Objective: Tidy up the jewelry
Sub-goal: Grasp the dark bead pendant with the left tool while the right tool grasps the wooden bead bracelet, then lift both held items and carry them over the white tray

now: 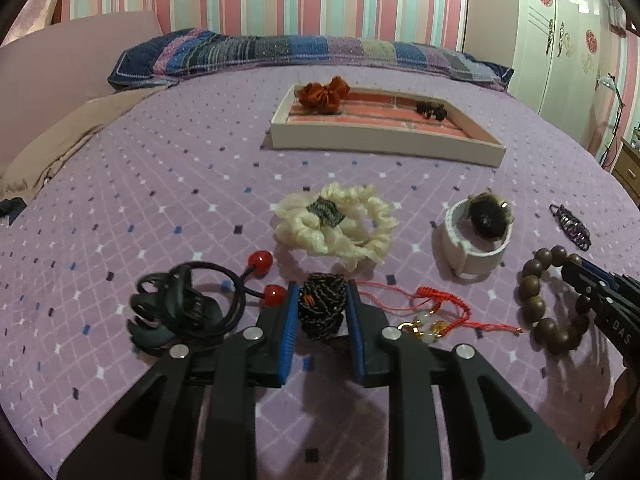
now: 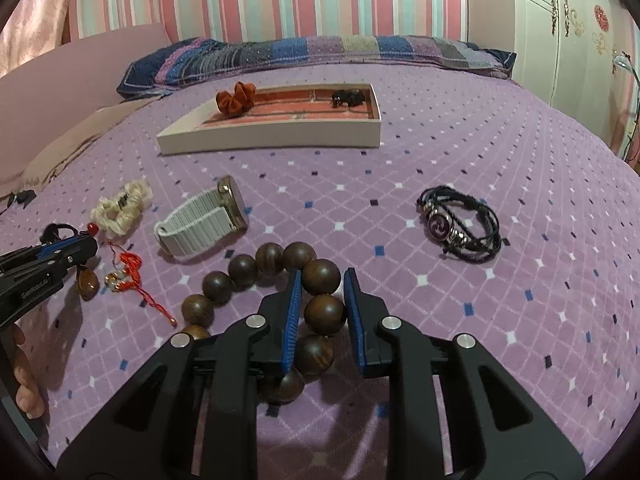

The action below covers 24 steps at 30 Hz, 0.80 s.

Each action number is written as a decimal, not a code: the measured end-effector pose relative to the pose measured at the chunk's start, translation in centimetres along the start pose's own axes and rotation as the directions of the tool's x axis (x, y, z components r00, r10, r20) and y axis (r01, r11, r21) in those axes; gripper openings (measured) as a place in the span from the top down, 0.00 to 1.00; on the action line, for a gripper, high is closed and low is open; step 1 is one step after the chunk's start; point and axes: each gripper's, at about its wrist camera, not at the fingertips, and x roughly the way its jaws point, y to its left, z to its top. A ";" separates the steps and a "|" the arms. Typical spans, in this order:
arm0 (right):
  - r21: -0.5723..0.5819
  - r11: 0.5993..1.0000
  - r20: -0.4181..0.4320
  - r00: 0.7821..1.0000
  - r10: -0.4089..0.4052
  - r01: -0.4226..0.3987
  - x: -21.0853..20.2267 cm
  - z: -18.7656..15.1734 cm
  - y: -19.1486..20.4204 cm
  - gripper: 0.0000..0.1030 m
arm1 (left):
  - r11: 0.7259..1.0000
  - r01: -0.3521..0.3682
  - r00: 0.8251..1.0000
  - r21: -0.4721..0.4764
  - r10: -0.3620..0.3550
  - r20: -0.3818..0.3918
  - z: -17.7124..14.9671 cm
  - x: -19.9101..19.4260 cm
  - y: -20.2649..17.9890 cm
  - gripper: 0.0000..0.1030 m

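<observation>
**Two pickups, bed to tray**

Left gripper [image 1: 321, 307]: clamped on my black braided band [image 1: 322, 305]. Lift straight, clear of the red cord bracelet [image 1: 434, 316] at three o'clock.

Right gripper [image 2: 323, 308]: pads closed on one bead of the wooden bead bracelet [image 2: 280, 304]. Raise slowly; the loop will dangle.

Tray [image 1: 384, 142]: twelve o'clock.

We lose the lower part of the black braided cord bundle [image 1: 322, 306] behind the left gripper [image 1: 321, 304] fingers. The wooden bead bracelet [image 2: 280, 304] has 2 beads partly hidden under the right gripper [image 2: 323, 292], so pad contact isn't clear. A hand [image 2: 26, 384] is cut off by the left edge. The dark item [image 1: 430, 111] in the tray [image 1: 384, 142] is too small to identify.
</observation>
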 end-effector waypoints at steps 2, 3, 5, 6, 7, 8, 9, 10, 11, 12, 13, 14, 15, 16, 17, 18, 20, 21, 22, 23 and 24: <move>-0.002 1.000 0.012 1.000 0.005 -0.005 -0.4 0.4 0.0 0.79 | 1.000 0.002 1.000 -0.002 -0.001 0.016 0.3 -0.8 -0.1 0.77; -0.002 1.000 0.021 1.000 0.008 -0.008 -0.6 0.6 0.0 0.79 | 1.000 0.005 1.000 -0.007 -0.005 0.020 0.5 -1.0 -0.1 0.77; -0.006 1.000 0.034 0.999 0.014 -0.014 -1.0 1.0 0.1 0.79 | 1.000 0.012 1.000 -0.013 -0.012 0.025 0.7 -1.4 -0.2 0.77; -0.008 1.000 0.040 0.999 0.018 -0.018 -1.1 1.2 0.2 0.79 | 1.000 0.011 1.000 -0.012 -0.010 0.028 0.9 -1.5 -0.3 0.77; -0.010 1.000 0.047 0.999 0.024 -0.023 -1.3 1.5 0.2 0.79 | 1.000 0.008 1.000 -0.010 -0.008 0.030 1.0 -1.6 -0.5 0.77; -0.012 1.000 0.054 0.998 0.028 -0.027 -1.4 1.7 0.2 0.79 | 1.000 0.008 0.999 -0.007 -0.007 0.034 1.2 -1.7 -0.7 0.77; -0.012 0.999 0.060 0.998 0.030 -0.029 -1.6 1.9 0.2 0.79 | 1.000 0.007 0.999 -0.005 -0.007 0.036 1.5 -1.7 -0.8 0.77; -0.013 0.999 0.066 0.997 0.034 -0.033 -1.7 2.2 0.2 0.79 | 1.000 0.007 0.999 -0.005 -0.007 0.037 1.7 -1.8 -1.0 0.77; -0.013 0.999 0.070 0.997 0.037 -0.036 -1.8 2.4 0.2 0.79 | 1.000 0.012 0.999 -0.007 -0.012 0.037 1.9 -1.8 -1.0 0.77; -0.014 0.999 0.075 0.996 0.040 -0.039 -1.9 2.6 0.2 0.80 | 1.000 0.019 0.999 -0.012 -0.018 0.037 2.3 -1.8 -1.1 0.77; -0.015 0.999 0.082 0.996 0.044 -0.042 -2.1 3.0 0.2 0.80 | 1.000 0.020 0.999 -0.014 -0.020 0.038 2.5 -1.8 -1.1 0.77; -0.014 0.999 0.088 0.995 0.047 -0.046 -2.1 3.3 0.2 0.80 | 1.000 0.020 0.999 -0.012 -0.019 0.043 2.9 -1.9 -1.3 0.77; -0.013 0.999 0.092 0.995 0.049 -0.048 -2.2 3.6 0.1 0.80 | 1.000 0.019 0.999 -0.009 -0.018 0.047 3.2 -1.9 -1.4 0.77; -0.013 0.999 0.094 0.994 0.053 -0.052 -2.2 3.9 0.1 0.80 | 1.000 0.019 0.998 -0.004 -0.019 0.054 3.6 -2.0 -1.6 0.77; -0.013 0.998 0.096 0.994 0.055 -0.054 -2.1 4.2 0.1 0.80 | 1.000 0.022 0.998 -0.002 -0.022 0.058 4.0 -2.0 -1.7 0.77; -0.012 0.998 0.098 0.993 0.059 -0.058 -2.1 4.5 0.0 0.80 | 1.000 0.026 0.998 -0.001 -0.026 0.061 4.3 -2.1 -1.8 0.77; -0.011 0.998 0.100 0.993 0.064 -0.063 -2.0 5.1 0.0 0.80 | 0.999 0.035 0.997 -0.002 -0.034 0.066 5.1 -2.1 -2.1 0.77; -0.011 0.998 0.103 0.993 0.065 -0.065 -1.9 5.5 0.0 0.80 | 0.999 0.037 0.997 0.000 -0.037 0.068 5.5 -2.1 -2.2 0.77; -0.013 0.998 0.105 0.992 0.064 -0.063 -1.9 5.7 -0.1 0.80 | 0.999 0.039 0.997 0.004 -0.039 0.072 5.9 -2.1 -2.4 0.77; -0.015 0.998 0.108 0.992 0.064 -0.062 -1.8 6.2 0.0 0.80 | 0.999 0.042 0.996 0.008 -0.042 0.076 6.4 -2.1 -2.7 0.77; -0.015 0.998 0.110 0.992 0.066 -0.064 -1.7 6.7 0.0 0.80 | 0.999 0.044 0.996 0.013 -0.045 0.077 6.7 -2.1 -2.9 0.77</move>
